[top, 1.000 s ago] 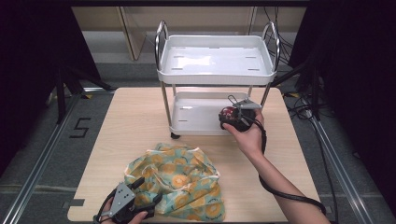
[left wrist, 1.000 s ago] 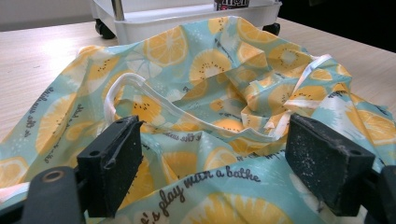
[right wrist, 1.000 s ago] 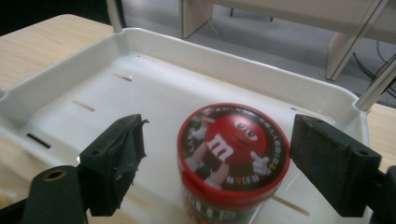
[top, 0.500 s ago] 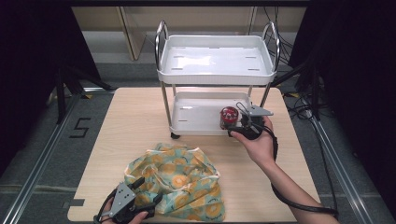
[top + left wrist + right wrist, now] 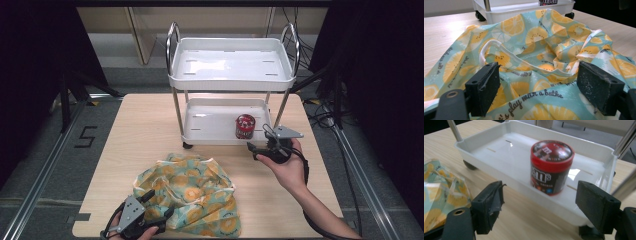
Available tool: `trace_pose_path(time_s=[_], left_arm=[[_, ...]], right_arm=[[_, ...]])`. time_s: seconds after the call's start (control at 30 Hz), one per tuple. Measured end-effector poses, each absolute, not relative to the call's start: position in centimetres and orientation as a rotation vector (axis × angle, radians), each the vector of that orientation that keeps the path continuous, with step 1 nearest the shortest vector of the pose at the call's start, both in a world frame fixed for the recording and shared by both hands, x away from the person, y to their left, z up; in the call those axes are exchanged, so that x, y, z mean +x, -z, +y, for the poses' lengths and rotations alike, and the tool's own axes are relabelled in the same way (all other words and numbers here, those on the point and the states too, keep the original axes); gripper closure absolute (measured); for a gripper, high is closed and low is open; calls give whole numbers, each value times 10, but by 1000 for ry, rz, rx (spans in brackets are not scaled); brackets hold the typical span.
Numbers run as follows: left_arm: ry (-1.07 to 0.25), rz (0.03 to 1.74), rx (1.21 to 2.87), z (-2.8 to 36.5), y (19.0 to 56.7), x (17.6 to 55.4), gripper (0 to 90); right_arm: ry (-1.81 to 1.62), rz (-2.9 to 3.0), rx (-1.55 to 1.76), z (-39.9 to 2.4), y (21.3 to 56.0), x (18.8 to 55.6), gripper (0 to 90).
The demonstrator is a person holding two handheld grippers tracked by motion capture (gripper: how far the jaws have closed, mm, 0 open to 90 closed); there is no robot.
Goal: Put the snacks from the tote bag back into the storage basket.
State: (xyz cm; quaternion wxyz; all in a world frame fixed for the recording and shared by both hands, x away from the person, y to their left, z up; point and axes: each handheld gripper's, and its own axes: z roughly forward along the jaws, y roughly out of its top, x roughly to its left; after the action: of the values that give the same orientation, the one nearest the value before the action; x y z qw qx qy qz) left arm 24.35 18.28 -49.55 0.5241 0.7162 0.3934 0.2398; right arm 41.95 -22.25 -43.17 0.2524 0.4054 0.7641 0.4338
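Candy tub stands untouched beyond right claw, jaws closing, empty

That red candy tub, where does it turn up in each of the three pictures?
High view: the red candy tub stands right of centre, in the cart's lower tray.
Left gripper view: its bottom part peeks in at the top edge, beyond the fruit-print cloth bag.
Right gripper view: it stands in the middle, upright in the tray.
Shared landmark: the white lower tray.
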Motion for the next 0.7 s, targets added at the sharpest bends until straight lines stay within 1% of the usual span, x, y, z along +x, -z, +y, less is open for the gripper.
trace_pose_path(time_s=[0.13, 0.7], left_arm=[[-572, 938, 1715, 182, 496, 244, 185], [-579, 945, 1726, 183, 495, 244, 184]], right_arm=[[-1204, 2083, 1161, -232, 434, 408, 247], [-1247, 2115, 1166, -259, 454, 376, 273]])
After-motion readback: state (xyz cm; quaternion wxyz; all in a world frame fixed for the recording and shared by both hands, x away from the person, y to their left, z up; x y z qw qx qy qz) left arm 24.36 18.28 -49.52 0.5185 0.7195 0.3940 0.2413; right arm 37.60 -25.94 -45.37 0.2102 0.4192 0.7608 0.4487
